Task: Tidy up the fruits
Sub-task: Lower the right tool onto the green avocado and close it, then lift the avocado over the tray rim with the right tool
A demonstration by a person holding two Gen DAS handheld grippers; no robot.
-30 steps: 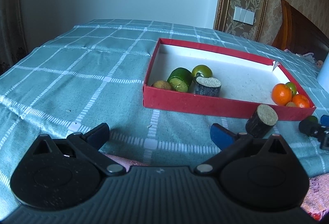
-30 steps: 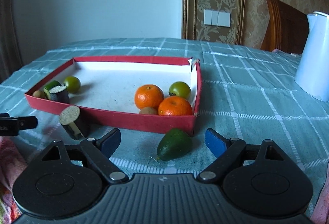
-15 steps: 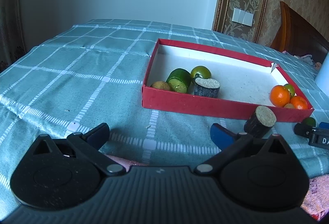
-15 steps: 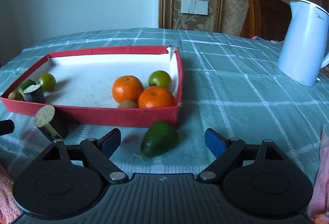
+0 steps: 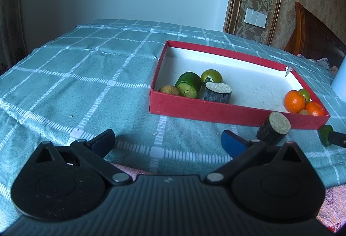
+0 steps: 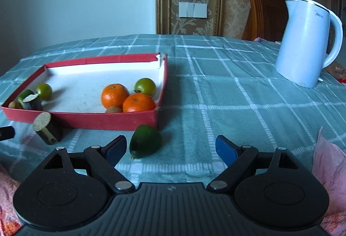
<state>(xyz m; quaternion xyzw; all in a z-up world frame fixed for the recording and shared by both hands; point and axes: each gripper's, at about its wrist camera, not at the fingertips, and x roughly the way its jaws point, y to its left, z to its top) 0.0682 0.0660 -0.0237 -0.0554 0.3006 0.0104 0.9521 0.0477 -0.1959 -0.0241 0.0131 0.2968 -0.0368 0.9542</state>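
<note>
Red shallow box [image 6: 103,122] with white floor sits on the bench [image 6: 237,93], which is covered in a teal checked cloth. Right end of box: two oranges [image 6: 114,95] touching each other, a green tomato [image 6: 145,86] behind them, a small brown kiwi-like fruit [image 6: 113,109] at the front wall. Left end of box: another green tomato [image 5: 211,76], a cut green cucumber piece [image 5: 188,84], a dark cut eggplant chunk [image 5: 218,92], a brown fruit [image 5: 169,90] in the corner.

Outside the box, on the cloth: a second eggplant chunk [image 6: 46,127] lying tilted just in front of the front wall, and a green avocado [image 6: 145,141] near the box's front right corner.

Right tongs [image 6: 170,148] stand wide open and empty; avocado lies between the blue pads, closer to the left pad [image 6: 116,148], not touched. Left tongs [image 5: 167,138] also wide open, holding nothing, only cloth between the pads; loose eggplant chunk just beyond its right pad [image 5: 232,142].

White kettle [image 6: 307,41] stands on the bench well right of the box. Pink cloth [image 6: 328,162] at near right edge.
</note>
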